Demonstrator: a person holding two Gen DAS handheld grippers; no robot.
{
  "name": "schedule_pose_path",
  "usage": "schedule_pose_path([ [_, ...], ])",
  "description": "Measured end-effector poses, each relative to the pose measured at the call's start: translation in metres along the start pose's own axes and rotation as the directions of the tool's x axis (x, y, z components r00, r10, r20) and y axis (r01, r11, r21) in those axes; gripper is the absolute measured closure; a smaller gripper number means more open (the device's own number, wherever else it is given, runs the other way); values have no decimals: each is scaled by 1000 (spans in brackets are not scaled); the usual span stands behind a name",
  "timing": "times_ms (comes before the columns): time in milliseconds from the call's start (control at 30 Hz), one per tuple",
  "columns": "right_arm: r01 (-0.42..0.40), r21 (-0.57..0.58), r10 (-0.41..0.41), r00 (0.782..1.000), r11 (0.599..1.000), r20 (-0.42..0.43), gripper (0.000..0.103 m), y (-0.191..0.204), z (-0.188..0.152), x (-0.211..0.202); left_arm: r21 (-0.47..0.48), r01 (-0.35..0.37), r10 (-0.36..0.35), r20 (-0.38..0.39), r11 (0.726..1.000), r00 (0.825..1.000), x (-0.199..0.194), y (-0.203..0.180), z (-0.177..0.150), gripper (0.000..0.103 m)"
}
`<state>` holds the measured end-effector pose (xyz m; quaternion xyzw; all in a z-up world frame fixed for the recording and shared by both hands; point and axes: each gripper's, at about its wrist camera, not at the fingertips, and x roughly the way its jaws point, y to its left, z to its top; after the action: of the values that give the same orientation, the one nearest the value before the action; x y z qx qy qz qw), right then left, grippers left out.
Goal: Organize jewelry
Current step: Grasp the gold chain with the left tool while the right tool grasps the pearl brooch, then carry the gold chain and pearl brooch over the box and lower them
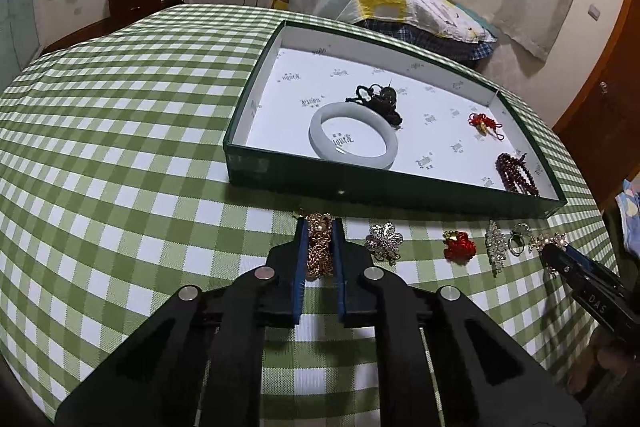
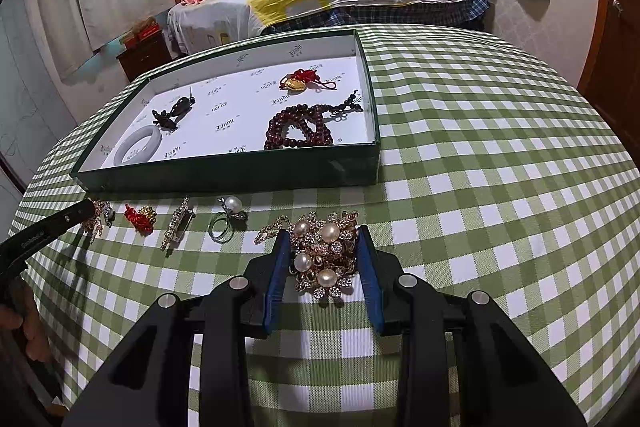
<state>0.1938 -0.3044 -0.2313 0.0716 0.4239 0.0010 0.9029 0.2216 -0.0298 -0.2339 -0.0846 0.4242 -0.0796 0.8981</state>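
Closest up, the left tool (image 1: 319, 227) is clamped on a gold chain (image 1: 319, 247) on the tabletop (image 1: 120, 167), while the right tool (image 2: 323, 233) straddles a pearl brooch (image 2: 324, 259), jaws apart. Looks like pickup stage; next both pieces probably go into the green box (image 1: 360, 187) just beyond.

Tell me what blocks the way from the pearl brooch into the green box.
Only the box's near wall stands between the pearl brooch, flanked by the right tongs, and the box floor. The cloth between them is bare; the pearl ring lies off left.
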Motion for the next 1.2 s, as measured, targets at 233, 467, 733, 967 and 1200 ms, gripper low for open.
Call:
schedule_pose_path([
  [233, -6, -1, 6, 1000, 1000, 10, 69, 2, -1, -1, 33, -20, 19, 47, 999, 999, -13, -4, -3, 94],
  [467, -11, -7, 12, 1000, 1000, 28, 69, 4, -2, -4, 40, -23, 20, 69, 999, 997, -22, -3, -6, 94],
  [733, -20, -16, 21, 998, 1000, 67, 69, 5, -2, -14, 52, -26, 20, 115, 998, 993, -38, -7, -1, 94],
  [967, -34, -23, 36, 993, 999, 111, 69, 8, 6, -30, 54, -4, -5, 166, 999, 986, -58, -14, 9, 94],
  [1200, -57, -40, 64, 979, 998, 192, 69, 17, 27, -55, 60, 26, -39, 238, 998, 971, -84, -24, 28, 94],
])
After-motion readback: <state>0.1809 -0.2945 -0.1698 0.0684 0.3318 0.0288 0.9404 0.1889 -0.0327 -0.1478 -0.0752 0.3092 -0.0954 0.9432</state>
